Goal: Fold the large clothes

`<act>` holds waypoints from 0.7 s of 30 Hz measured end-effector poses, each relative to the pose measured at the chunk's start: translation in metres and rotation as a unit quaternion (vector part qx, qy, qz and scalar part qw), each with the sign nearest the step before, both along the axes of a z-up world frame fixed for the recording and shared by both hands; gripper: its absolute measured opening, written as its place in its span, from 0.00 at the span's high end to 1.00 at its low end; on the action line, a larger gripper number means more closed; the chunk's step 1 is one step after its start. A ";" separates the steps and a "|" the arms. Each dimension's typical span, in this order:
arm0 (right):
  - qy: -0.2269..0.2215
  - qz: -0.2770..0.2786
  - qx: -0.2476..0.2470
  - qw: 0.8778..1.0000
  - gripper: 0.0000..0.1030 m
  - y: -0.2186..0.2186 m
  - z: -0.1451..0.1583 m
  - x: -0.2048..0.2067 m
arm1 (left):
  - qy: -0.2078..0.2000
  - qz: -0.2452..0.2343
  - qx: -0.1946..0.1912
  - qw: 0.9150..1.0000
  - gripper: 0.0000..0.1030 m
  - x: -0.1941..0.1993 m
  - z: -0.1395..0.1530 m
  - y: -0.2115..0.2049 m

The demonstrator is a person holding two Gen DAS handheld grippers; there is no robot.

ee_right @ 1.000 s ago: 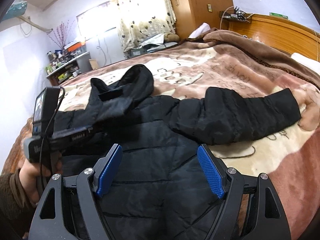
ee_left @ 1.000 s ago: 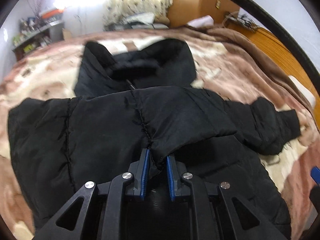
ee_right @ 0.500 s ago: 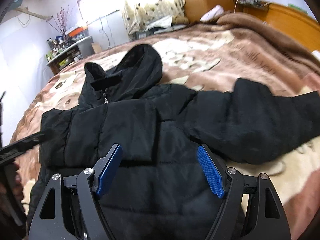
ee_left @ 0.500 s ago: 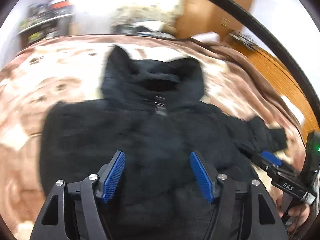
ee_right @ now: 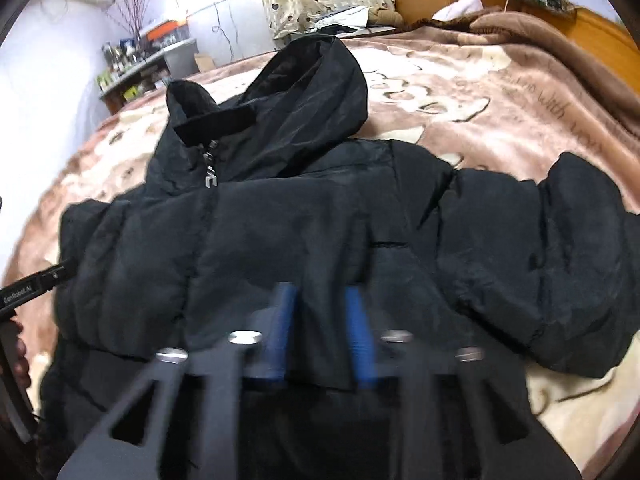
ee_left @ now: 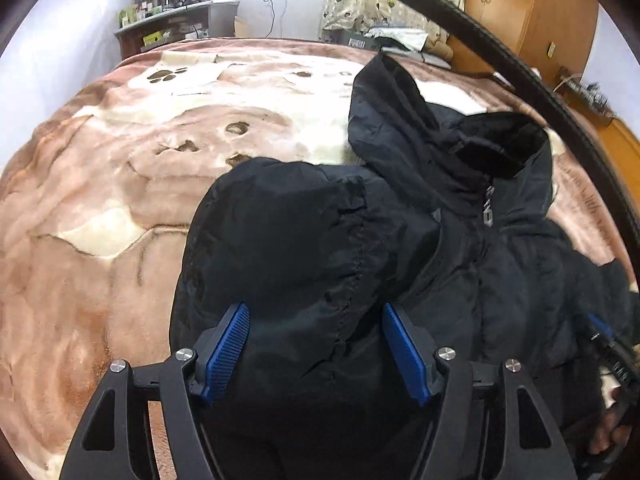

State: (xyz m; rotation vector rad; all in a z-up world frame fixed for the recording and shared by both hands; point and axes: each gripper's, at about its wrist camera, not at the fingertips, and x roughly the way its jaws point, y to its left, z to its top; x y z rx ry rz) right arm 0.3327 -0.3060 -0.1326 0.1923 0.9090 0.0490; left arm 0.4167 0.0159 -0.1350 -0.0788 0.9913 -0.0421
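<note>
A black hooded puffer jacket lies face up on the bed, zipped, hood toward the far side. Its left sleeve is folded across the chest. My left gripper is open over that folded sleeve, its blue pads either side of the fabric. In the right wrist view the jacket fills the middle, and its other sleeve lies stretched out to the right. My right gripper has its jaws narrowed around a fold of the folded sleeve's cuff; the view is blurred.
The bed has a brown and cream blanket with paw prints. A wooden wardrobe and a cluttered shelf stand beyond the bed. A wooden headboard runs along the right. The other hand's gripper shows at the left edge.
My left gripper let go of the sleeve cuff, opened and swung left over the folded sleeve. My right gripper moved in toward the jacket chest and closed from wide open to a narrow gap.
</note>
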 end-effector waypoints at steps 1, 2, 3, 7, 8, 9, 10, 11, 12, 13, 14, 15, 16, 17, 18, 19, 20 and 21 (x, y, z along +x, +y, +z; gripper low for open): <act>0.002 -0.004 0.003 1.000 0.92 -0.003 0.000 0.001 | 0.005 0.004 0.002 1.000 0.29 0.001 -0.002 -0.001; 0.000 -0.006 0.003 1.000 0.93 -0.007 0.001 -0.001 | 0.006 0.005 -0.001 1.000 0.28 0.001 -0.004 0.000; 0.000 -0.007 0.001 1.000 0.94 -0.008 0.001 0.000 | 0.009 0.002 -0.002 1.000 0.28 0.003 -0.005 -0.001; -0.005 -0.016 -0.022 1.000 0.94 -0.011 0.002 -0.006 | 0.006 -0.004 0.003 1.000 0.28 0.004 -0.006 -0.008; 0.000 -0.015 -0.022 1.000 0.94 -0.011 -0.001 -0.005 | 0.006 -0.007 0.015 1.000 0.26 0.006 -0.008 -0.012; 0.006 -0.016 -0.026 1.000 0.94 -0.011 -0.003 -0.003 | 0.009 -0.010 0.028 1.000 0.25 0.007 -0.011 -0.015; 0.013 -0.022 -0.032 0.999 0.94 -0.012 -0.005 -0.002 | 0.011 -0.008 0.033 0.999 0.23 0.009 -0.014 -0.016; 0.015 -0.024 -0.034 0.999 0.94 -0.012 -0.005 -0.002 | 0.014 -0.004 0.029 0.999 0.23 0.010 -0.016 -0.017; 0.016 -0.023 -0.037 0.999 0.94 -0.013 -0.005 -0.002 | 0.019 0.004 0.024 1.000 0.23 0.011 -0.016 -0.017; 0.017 -0.023 -0.037 0.999 0.94 -0.014 -0.005 -0.003 | 0.016 0.009 0.022 1.000 0.23 0.011 -0.015 -0.017; 0.016 -0.024 -0.033 0.999 0.94 -0.015 -0.004 -0.005 | 0.014 0.008 0.022 1.000 0.22 0.011 -0.014 -0.017; 0.011 -0.023 -0.024 0.999 0.94 -0.018 -0.001 -0.008 | 0.022 0.007 0.024 0.999 0.22 0.012 -0.014 -0.019; 0.003 -0.022 -0.012 1.000 0.92 -0.023 0.004 -0.014 | 0.025 0.008 0.024 0.999 0.22 0.012 -0.013 -0.019; -0.003 -0.027 -0.011 1.000 0.85 -0.026 0.008 -0.018 | 0.028 0.007 0.019 0.999 0.22 0.011 -0.012 -0.019; -0.010 -0.034 -0.014 0.999 0.83 -0.032 0.012 -0.023 | 0.027 0.007 0.015 1.000 0.22 0.009 -0.009 -0.019; -0.020 -0.041 -0.012 0.999 0.81 -0.041 0.019 -0.030 | 0.022 0.005 0.010 1.000 0.22 0.006 -0.006 -0.019; -0.028 -0.046 -0.007 0.999 0.79 -0.050 0.024 -0.036 | 0.018 -0.002 0.002 1.000 0.22 0.002 -0.002 -0.021; -0.036 -0.059 0.001 0.998 0.75 -0.065 0.030 -0.044 | 0.012 -0.008 -0.005 1.000 0.22 -0.002 0.002 -0.022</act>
